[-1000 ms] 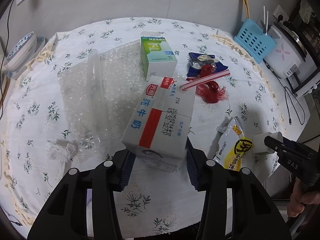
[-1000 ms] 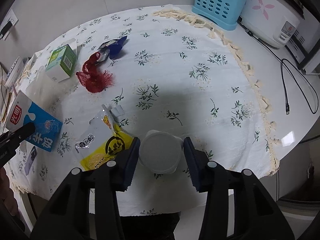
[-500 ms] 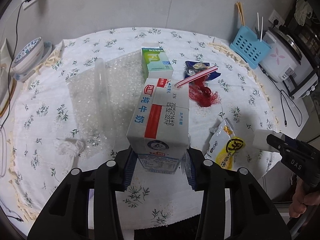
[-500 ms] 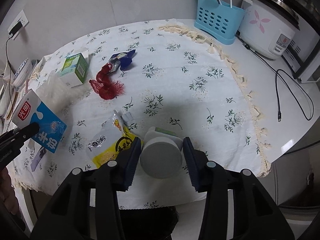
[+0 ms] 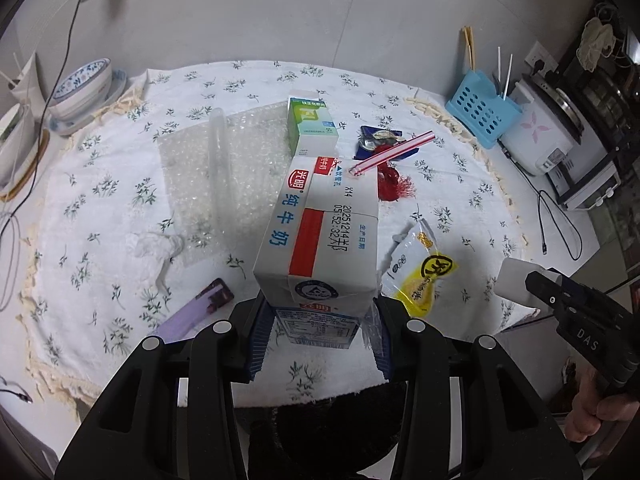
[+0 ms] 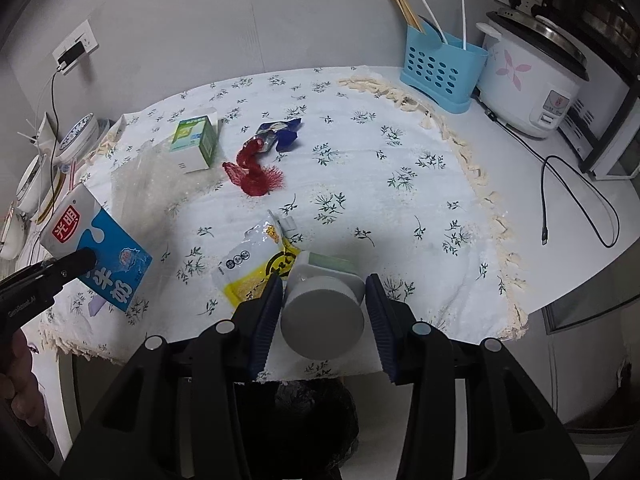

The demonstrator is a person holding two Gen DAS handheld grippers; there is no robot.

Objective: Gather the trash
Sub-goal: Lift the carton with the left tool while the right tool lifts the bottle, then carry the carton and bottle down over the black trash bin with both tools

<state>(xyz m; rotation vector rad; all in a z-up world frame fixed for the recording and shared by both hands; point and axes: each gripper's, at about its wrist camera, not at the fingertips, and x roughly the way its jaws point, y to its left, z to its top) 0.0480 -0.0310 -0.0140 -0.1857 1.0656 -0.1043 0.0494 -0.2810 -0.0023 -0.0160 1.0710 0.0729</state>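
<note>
The left claw [image 5: 320, 334] gripped a milk carton [image 5: 320, 236] by its lower end, both blue pads pressed against its sides, and held it clear above the near edge of the worktop [image 6: 400, 184]. A striped straw [image 5: 394, 151] stuck out of the carton's top. The right claw [image 6: 322, 312] was clamped on a white cup [image 6: 322, 312], its round base turned toward the camera, held over the near edge of the cloth. Below both claws, in front of the worktop, sat a bin lined with a black bag [image 6: 312, 424]. On the flowered cloth a yellow snack packet [image 6: 256, 268] lay near the front edge, just behind the cup. Farther back lay a red mesh net [image 6: 256, 174], touching a blue wrapper [image 6: 280, 132], and a green and white box [image 6: 196, 142] stood beside them. A sheet of bubble wrap [image 5: 224, 176] spread to the left of the box, with a crumpled tissue [image 5: 154, 246] at its near corner and a purple lighter [image 5: 192, 314] close to the front edge. Off the cloth at the right stood a blue utensil holder [image 6: 440, 68] and a rice cooker [image 6: 532, 84]; bowls [image 5: 80, 88] were stacked at the far left.
</note>
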